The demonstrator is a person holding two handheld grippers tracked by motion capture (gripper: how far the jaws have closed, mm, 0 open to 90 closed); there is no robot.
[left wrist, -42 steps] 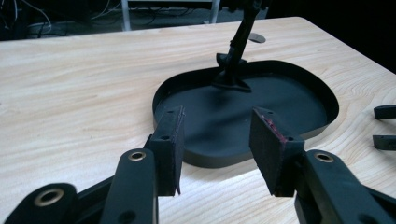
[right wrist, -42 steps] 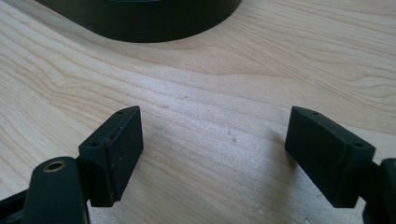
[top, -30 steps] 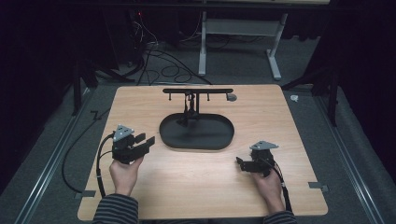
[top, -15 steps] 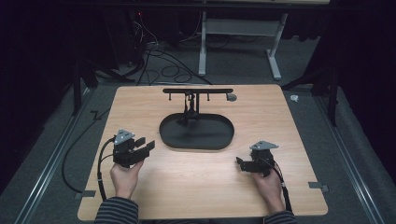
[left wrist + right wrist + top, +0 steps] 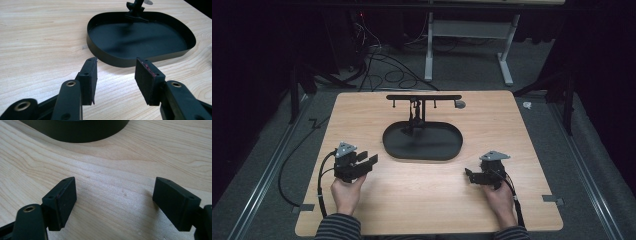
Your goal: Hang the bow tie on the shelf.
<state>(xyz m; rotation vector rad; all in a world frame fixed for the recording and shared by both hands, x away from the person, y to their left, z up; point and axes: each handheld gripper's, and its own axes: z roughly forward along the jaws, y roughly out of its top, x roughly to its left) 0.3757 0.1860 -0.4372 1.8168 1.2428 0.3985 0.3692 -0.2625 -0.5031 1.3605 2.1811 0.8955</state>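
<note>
Dark room, cables on floor beyond wooden tabletop (image 5: 512,130). Black oval tray (image 5: 422,141) with T-shaped stand (image 5: 423,98) at tabletop centre, far side. Left hand-held gripper (image 5: 368,159) near left, jaws spread, empty. Right hand-held gripper (image 5: 468,174) near right, jaws spread wide, empty.

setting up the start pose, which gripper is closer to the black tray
Left. The left gripper sits just off the black tray rim's near-left; the right gripper is farther, off its near-right.
</note>
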